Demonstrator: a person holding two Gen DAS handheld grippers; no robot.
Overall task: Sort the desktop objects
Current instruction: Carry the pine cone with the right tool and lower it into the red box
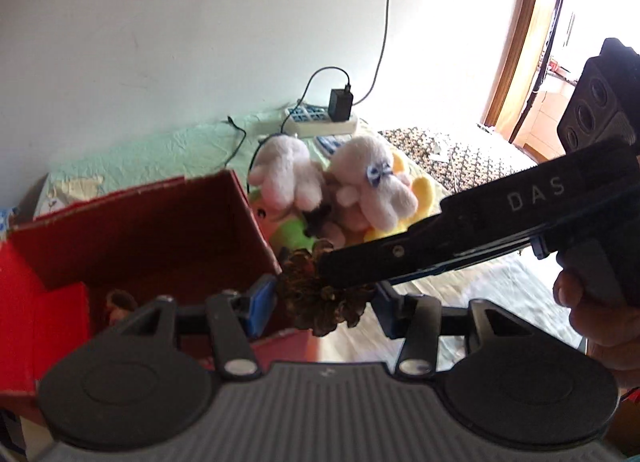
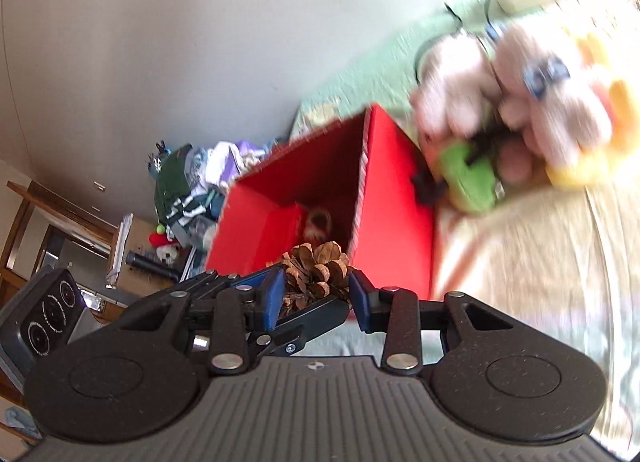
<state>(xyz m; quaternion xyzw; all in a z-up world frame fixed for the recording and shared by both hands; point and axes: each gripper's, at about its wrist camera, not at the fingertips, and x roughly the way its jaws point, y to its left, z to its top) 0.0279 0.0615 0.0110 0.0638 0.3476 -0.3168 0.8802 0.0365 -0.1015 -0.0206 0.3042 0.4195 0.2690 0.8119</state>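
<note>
Left wrist view recorded one pine cone [image 1: 320,294] clamped by both the left claw [image 1: 324,304] and right claw [image 1: 340,274], beside one red box [image 1: 132,230]; two white plush toys [image 1: 376,182] lay behind.

brown pine cone [image 1: 320,298], red box [image 1: 132,230], pink plush toys [image 1: 360,182], blue-padded black claws [image 1: 324,302]

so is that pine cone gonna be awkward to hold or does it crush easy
The pine cone looks stiff and woody, so it probably won't squash, though its thin open scales could chip under the blue pads. It is likely light for its bulk. Its rounded, uneven shape may let it twist in a grip or roll if dropped.
</note>
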